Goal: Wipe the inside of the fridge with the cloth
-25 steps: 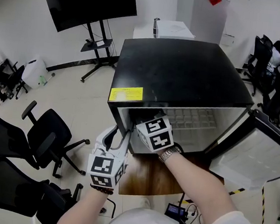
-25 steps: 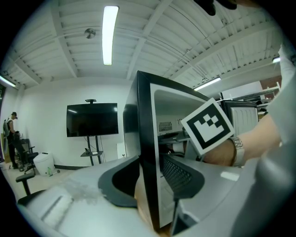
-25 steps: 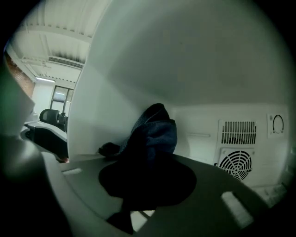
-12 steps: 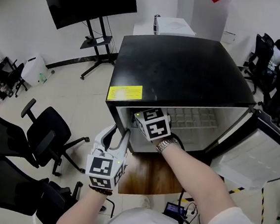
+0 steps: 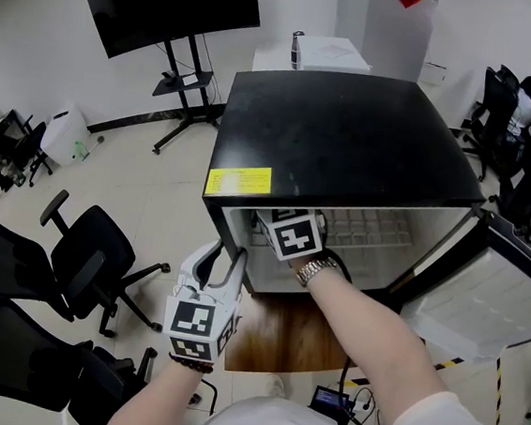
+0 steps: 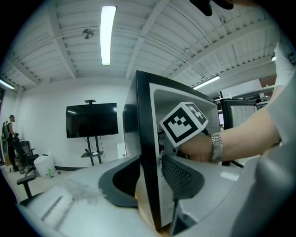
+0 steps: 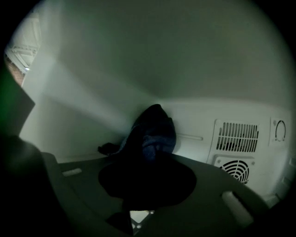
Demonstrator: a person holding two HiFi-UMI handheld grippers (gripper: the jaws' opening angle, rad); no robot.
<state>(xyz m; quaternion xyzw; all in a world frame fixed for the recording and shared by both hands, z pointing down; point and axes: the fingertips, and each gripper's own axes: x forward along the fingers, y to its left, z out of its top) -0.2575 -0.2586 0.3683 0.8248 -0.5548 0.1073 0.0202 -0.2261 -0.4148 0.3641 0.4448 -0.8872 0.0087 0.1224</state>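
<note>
right tongs (image 7: 147, 159), seemingly gripping cloth (image 7: 150, 132), now deeper in fridge (image 5: 348, 140).

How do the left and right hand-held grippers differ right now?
Place: the left hand-held gripper is outside the black mini fridge, while the right hand-held gripper reaches inside it. Grip: the left one clamps the front edge of the fridge's side wall, while the right one clamps the dark blue cloth. Shared: both are shut on something and point roughly level.
</note>
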